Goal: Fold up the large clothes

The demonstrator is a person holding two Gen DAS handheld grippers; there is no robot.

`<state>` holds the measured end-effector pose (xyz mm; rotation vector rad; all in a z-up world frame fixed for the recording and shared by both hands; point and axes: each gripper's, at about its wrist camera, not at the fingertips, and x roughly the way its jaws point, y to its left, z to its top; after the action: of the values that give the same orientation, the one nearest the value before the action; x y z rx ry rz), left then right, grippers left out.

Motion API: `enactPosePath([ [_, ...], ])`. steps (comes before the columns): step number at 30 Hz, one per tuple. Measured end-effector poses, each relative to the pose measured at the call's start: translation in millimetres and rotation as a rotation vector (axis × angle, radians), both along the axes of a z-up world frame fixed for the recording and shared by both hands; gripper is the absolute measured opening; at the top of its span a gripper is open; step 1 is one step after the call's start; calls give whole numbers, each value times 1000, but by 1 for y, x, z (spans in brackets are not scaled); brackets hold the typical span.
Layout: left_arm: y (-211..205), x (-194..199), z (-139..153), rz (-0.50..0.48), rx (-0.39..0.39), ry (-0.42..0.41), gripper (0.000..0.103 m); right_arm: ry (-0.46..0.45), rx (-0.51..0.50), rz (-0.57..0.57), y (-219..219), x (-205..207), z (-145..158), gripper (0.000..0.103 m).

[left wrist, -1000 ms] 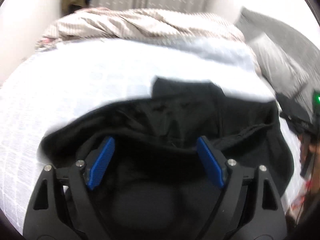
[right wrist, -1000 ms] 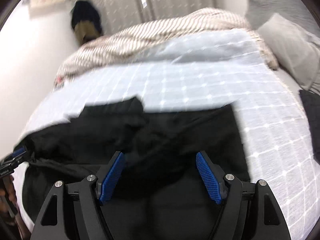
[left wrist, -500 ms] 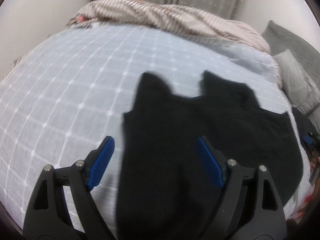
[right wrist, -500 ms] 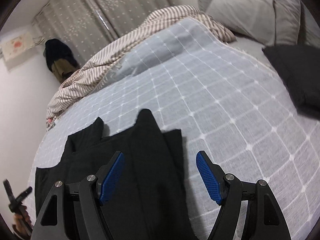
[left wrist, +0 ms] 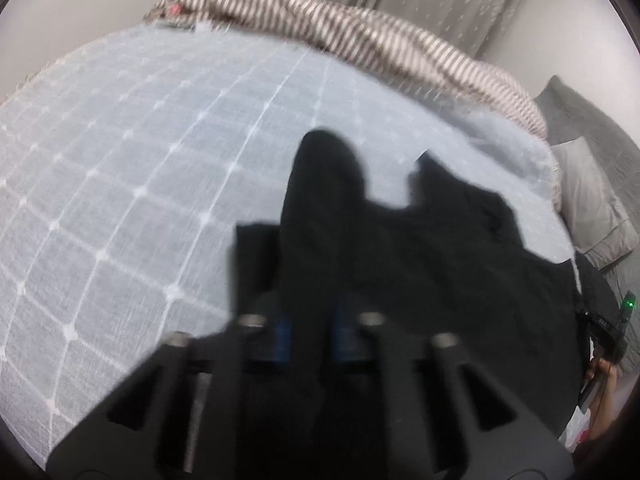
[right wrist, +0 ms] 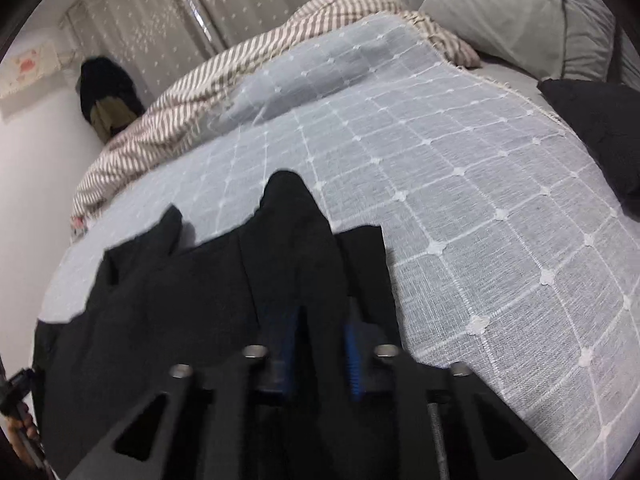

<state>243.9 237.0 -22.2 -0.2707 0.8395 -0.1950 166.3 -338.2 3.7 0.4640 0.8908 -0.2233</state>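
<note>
Left gripper (left wrist: 310, 338): jaws have just closed, blue pads clamped on a fold of the black garment (left wrist: 420, 264), low centre.
Right gripper (right wrist: 320, 354): just closed too, pinching the same garment, low centre.
Black garment: spread across the pale blue grid bedspread (right wrist: 460, 184).
Behind: striped blanket (left wrist: 360, 36), grey pillows (right wrist: 516, 20), curtains.

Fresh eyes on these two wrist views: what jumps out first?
The black garment sprawled on the pale blue grid bedspread, filling the near half of both views. Both grippers, left and right, have just closed, and each pinches a fold of it between blue fingers. Behind, a striped blanket is bunched along the far edge.
</note>
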Motion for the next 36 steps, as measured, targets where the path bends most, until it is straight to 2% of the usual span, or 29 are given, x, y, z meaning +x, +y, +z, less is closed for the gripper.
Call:
enactPosePath([
  [2, -9, -4, 12, -7, 20, -61, 7, -57, -5, -13, 1, -5, 8, 9],
  [5, -19, -7, 33, 5, 62, -147, 6, -114, -68, 0, 7, -4, 22, 7],
  [11, -15, 15, 66, 39, -16, -254, 6, -220, -114, 0, 7, 21, 55, 7],
  [14, -14, 34, 65, 59, -24, -274, 6, -245, -131, 6, 5, 41, 62, 7],
  [16, -12, 50, 50, 84, -15, -251, 6, -237, -146, 9, 2, 56, 58, 7],
  [17, -11, 61, 38, 96, -3, -214, 7, -223, -148, 8, -1, 62, 52, 7],
  [22, -13, 98, -41, 113, 92, -2, 10, -47, -118, 10, -13, 89, -8, 9],
  [24, -10, 107, -64, 127, 84, 83, 15, 22, -64, -20, -21, 90, -32, 15],
  [25, -6, 109, -68, 147, 73, 101, 18, 46, -27, -44, -28, 90, -41, 18],
  [27, -3, 106, -61, 176, 73, 99, 30, 48, 22, -78, -38, 86, -43, 27],
  [28, -1, 105, -56, 191, 85, 91, 32, 46, 27, -92, -41, 84, -40, 29],
  [31, -10, 92, -32, 193, 159, 20, 42, 45, -33, -112, -35, 81, -21, 33],
  [32, -16, 88, -25, 188, 187, 0, 50, 30, -60, -97, -28, 81, -13, 37],
  [33, -24, 83, -16, 177, 199, -23, 58, 12, -94, -71, -17, 82, -3, 47],
  [34, -30, 79, -10, 162, 191, -44, 60, -8, -141, -36, 1, 86, 8, 56],
  [35, -34, 80, -6, 146, 178, -60, 66, -20, -167, -11, 11, 91, 14, 71],
  [36, -43, 78, -1, 118, 161, -76, 73, -42, -194, 31, 30, 96, 21, 74],
])
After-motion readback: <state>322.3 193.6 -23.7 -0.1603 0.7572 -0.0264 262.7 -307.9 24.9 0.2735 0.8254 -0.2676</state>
